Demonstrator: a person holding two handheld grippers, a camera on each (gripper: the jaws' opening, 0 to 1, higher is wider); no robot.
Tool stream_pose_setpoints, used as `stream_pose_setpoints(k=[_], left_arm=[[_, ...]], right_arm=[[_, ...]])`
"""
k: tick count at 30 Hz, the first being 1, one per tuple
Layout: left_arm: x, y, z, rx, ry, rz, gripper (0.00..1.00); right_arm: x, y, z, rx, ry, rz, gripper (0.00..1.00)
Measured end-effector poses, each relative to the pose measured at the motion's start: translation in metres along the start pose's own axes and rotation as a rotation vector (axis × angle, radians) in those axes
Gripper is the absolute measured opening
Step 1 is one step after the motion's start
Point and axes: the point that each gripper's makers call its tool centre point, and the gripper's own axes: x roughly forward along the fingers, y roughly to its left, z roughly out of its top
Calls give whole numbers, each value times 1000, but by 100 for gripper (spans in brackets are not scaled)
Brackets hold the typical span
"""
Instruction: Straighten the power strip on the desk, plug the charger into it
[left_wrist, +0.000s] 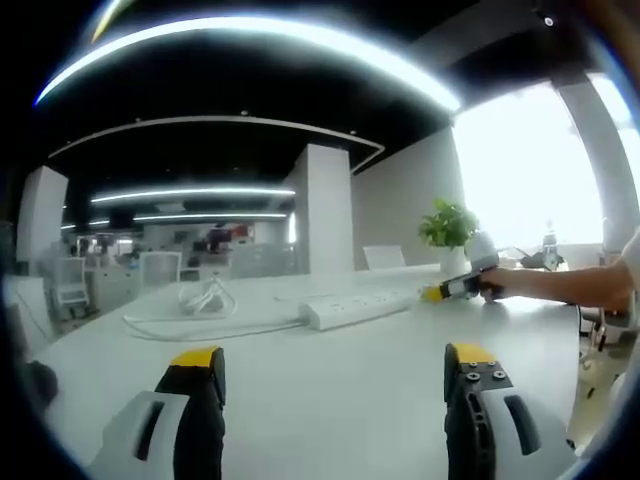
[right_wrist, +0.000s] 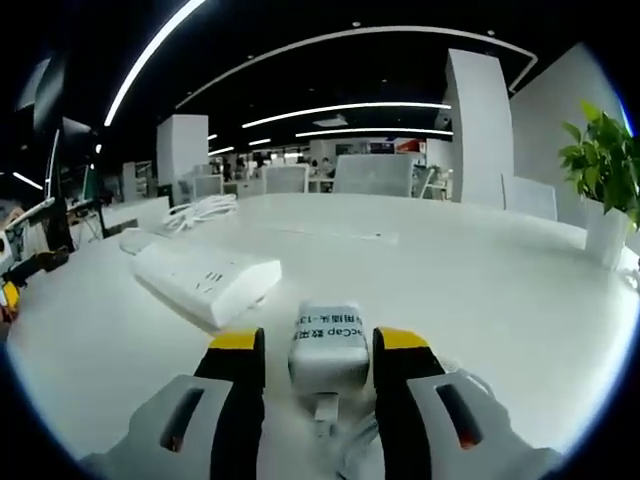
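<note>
With the white power strip (right_wrist: 207, 283) lying on the desk (right_wrist: 480, 290), the right gripper (right_wrist: 320, 350) grasps the charger (right_wrist: 328, 345) just beside its near end, while the left gripper (left_wrist: 335, 370) hangs released; aligning the prongs with a socket likely comes next.

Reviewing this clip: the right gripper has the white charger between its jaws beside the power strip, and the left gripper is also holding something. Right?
Not quite. In the left gripper view the left gripper is open with nothing between its jaws. The right gripper does have the charger beside the power strip.
</note>
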Motion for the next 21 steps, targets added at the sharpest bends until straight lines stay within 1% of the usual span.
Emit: stream_pose_setpoints(k=[8, 12, 19, 21], left_arm=[[-1, 0, 0, -2, -4, 0, 93], [-1, 0, 0, -1, -2, 1, 93], [0, 0, 0, 0, -2, 3, 92], [0, 1, 0, 0, -2, 4, 92]], right_arm=[[1, -1, -1, -2, 3, -2, 40], [2, -2, 0, -6, -1, -3, 36], [2, -3, -1, -15, 6, -6, 35], [2, -5, -1, -21, 6, -11, 33]])
